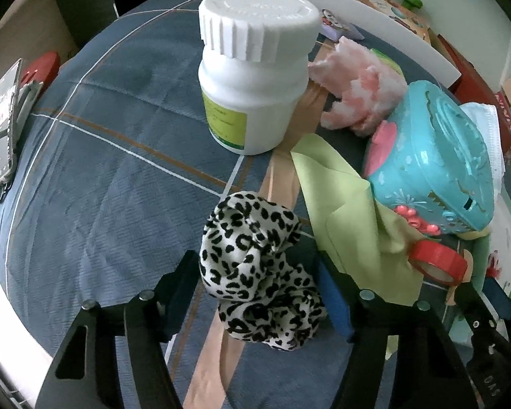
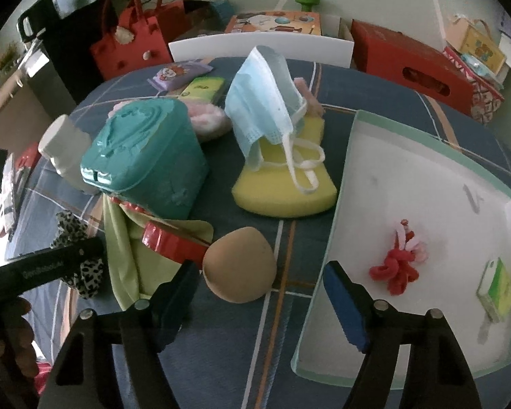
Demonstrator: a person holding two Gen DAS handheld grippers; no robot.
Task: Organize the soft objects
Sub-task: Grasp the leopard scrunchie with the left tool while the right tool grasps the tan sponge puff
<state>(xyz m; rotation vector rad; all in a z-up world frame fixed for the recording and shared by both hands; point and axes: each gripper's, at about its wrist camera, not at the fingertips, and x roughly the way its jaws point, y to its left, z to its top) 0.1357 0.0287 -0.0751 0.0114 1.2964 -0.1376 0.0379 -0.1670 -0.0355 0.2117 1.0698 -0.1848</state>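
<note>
Jaws of the left gripper (image 1: 259,293) sit on both sides of the spotted scrunchie (image 1: 259,272), one pad on each side, but whether they squeeze it cannot be told. Jaws of the right gripper (image 2: 262,300) stand apart with nothing held; the tan ball (image 2: 238,264) lies just ahead between them. White tray (image 2: 426,177) lies under the right pad.

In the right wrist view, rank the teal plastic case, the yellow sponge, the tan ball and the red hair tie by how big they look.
1. teal plastic case and yellow sponge: look alike, so I won't rank them.
2. tan ball, though it sits nearer the camera.
3. red hair tie.
</note>
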